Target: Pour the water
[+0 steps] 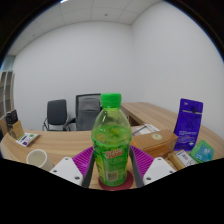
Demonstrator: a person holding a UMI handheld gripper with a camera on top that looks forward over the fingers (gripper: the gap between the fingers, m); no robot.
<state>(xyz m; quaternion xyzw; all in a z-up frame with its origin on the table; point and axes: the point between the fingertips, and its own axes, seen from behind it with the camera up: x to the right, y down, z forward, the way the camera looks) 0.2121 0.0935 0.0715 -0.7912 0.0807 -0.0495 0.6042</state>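
Item: bottle point(111, 143), green cap on, upright between the pads point(83, 160).
Gripper point(111, 172): clenched on the bottle's labelled waist.
Handling: likely light, smooth, squashy plastic; the waist looks the surest hold.
Cup point(37, 157): on desk point(60, 145), aside.

This looks like an office, maybe a meeting room; a long wooden table point(60, 145) bends around the room; two black office chairs point(75, 112) stand behind it, near the wall; the walls point(80, 55) are plain and white; the ceiling point(105, 10) is made of square white tiles, like in many work rooms; a few small things lie on the table, such as a blue bag point(188, 124) and some boxes point(150, 132).
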